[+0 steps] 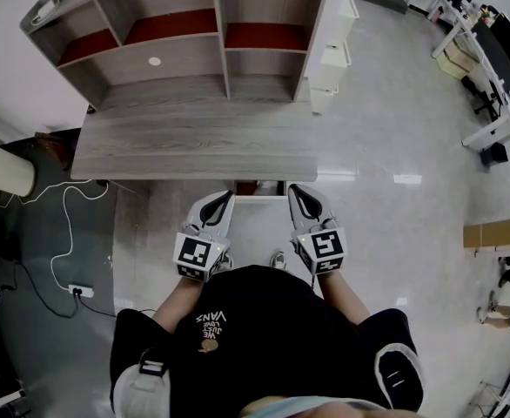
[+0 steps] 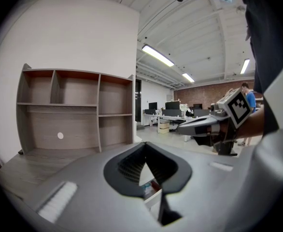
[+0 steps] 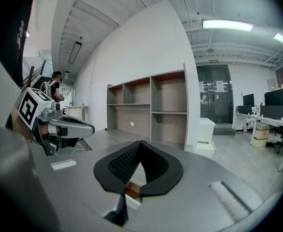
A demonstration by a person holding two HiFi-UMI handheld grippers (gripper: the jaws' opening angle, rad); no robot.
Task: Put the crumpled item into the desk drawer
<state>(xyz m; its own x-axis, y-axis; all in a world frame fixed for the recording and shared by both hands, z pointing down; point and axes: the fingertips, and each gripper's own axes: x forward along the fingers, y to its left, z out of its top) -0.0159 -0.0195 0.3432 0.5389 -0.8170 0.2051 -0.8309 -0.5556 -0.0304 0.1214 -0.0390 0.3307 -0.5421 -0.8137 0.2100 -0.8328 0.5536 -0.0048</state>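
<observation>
We hold both claws pinched closed on nothing: the left claw [image 1: 227, 197] at 9 o'clock of the open drawer [image 1: 259, 200], the right claw [image 1: 295, 192] at 3 o'clock. The drawer juts from under the worktop [image 1: 194, 142]. A small reddish thing [image 1: 248, 187] lies inside, too small to name.

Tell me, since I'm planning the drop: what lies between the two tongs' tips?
The slightly open white drawer under the grey wood-grain desk, with glossy floor below; the head view shows it.
</observation>
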